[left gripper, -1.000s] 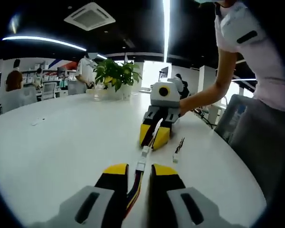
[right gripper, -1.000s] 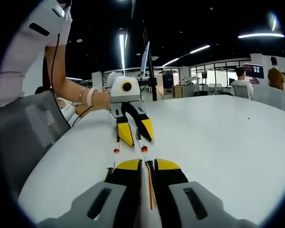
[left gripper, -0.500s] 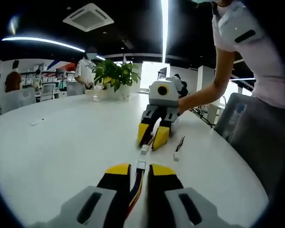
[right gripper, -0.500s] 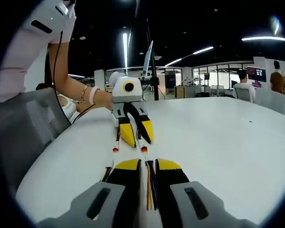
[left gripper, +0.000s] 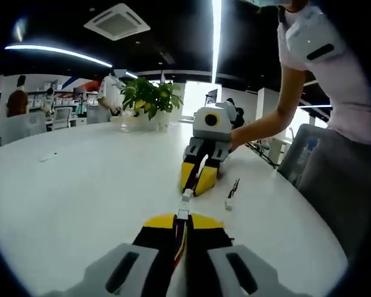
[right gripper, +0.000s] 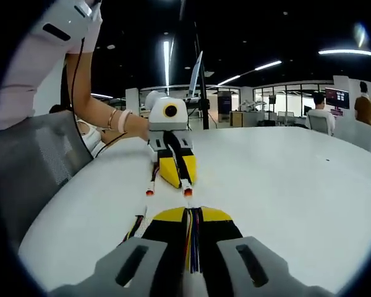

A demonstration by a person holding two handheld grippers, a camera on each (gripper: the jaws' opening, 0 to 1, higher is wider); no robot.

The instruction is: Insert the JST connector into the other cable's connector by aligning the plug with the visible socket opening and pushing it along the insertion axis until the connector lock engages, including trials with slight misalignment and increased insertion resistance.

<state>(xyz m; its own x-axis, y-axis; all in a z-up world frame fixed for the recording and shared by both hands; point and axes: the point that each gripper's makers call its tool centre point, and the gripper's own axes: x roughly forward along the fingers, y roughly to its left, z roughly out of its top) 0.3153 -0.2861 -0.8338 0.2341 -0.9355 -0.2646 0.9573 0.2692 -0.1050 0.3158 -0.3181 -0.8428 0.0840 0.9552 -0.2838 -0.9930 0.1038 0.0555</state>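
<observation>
On the white table (left gripper: 80, 185), both grippers clench cables: left gripper (left gripper: 180, 224) its wired connector (left gripper: 183, 212), right gripper (right gripper: 190, 216) its cable (right gripper: 192, 244).

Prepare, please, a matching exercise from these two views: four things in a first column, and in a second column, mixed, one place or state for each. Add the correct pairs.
Things
1. left gripper
2. right gripper
3. potted plant
4. spare cable

Places or states
A. lies loose on the white table, beside the right gripper
B. jaws closed on multicoloured wires that end in a white connector
C. stands at the far edge of the table
D. jaws closed on dark and coloured wires

Pairs: 1-B, 2-D, 3-C, 4-A
</observation>
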